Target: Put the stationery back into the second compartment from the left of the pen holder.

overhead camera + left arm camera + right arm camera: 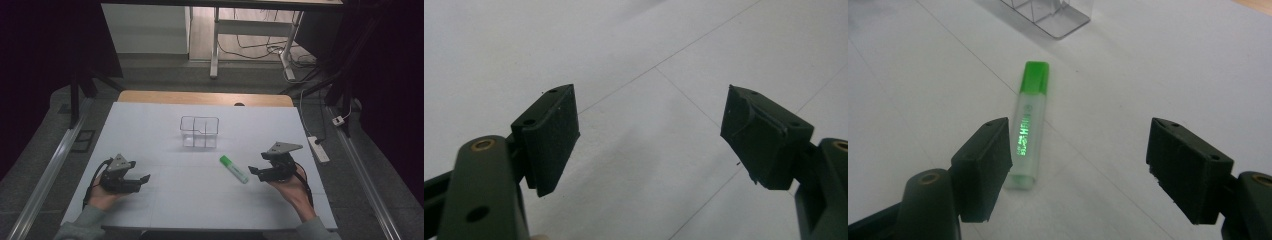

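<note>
A green highlighter lies flat on the white worktop, near a clear box. The right gripper is wide open just beside the highlighter and holds nothing. The left gripper is wide open too, well apart, with nothing in it.

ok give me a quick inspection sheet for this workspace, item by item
surface: white sheet with thin grid lines over a wooden table
job's things: green highlighter lying flat, cap on, pointing towards a clear divided organiser standing upright, apart from it
clutter: nothing seen
grippers: left gripper jaws open, nothing between them; right gripper jaws open just short of the highlighter, not touching it
cables: one trails from each gripper; more lie on the floor with a power strip
surroundings: dark room, metal rails beside the table, desk legs behind
</note>
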`<control>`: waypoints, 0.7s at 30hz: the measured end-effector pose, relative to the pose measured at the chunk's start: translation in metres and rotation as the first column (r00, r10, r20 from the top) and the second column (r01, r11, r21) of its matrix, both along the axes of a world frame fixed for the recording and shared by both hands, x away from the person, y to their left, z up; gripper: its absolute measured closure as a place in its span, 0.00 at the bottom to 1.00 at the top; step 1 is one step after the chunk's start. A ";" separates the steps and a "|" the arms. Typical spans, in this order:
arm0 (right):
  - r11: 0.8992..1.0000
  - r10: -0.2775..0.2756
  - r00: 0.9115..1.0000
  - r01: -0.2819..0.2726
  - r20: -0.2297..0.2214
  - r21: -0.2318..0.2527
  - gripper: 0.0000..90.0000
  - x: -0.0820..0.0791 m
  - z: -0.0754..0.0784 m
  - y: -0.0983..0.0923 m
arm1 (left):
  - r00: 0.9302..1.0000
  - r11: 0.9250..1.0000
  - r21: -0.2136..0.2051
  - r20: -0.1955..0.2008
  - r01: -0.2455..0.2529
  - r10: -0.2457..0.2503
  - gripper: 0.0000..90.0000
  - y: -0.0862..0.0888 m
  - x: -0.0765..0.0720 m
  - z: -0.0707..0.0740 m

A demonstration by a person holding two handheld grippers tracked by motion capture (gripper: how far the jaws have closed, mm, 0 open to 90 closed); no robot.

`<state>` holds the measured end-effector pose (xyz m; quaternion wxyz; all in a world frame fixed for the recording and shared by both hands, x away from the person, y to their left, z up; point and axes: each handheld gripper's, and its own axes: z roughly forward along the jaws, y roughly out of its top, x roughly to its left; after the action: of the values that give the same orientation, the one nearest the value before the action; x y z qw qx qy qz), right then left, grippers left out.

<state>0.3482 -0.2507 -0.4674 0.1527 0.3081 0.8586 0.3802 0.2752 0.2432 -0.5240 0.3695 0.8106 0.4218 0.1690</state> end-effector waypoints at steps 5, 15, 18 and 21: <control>1.000 0.014 1.000 -0.015 -0.013 -0.007 0.28 0.006 0.002 0.011 | 1.000 1.000 0.001 -0.002 0.005 -0.005 0.25 0.000 0.000 0.000; 0.999 0.034 0.998 -0.035 -0.052 -0.021 0.29 0.018 0.004 0.033 | 1.000 1.000 0.006 -0.004 0.000 0.000 0.25 0.000 0.000 -0.001; 0.998 0.044 0.997 -0.046 -0.062 -0.042 0.29 0.021 0.005 0.041 | 1.000 1.000 0.009 -0.005 0.001 -0.001 0.25 0.000 0.001 -0.001; 0.998 0.051 0.996 -0.054 -0.069 -0.042 0.29 0.023 0.005 0.046 | 1.000 1.000 0.008 -0.004 0.001 -0.001 0.25 0.000 0.001 -0.001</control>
<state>0.3713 -0.2051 -0.4622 0.1203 0.2948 0.8792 0.3544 0.2760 0.2435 -0.5251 0.3653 0.8126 0.4215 0.1691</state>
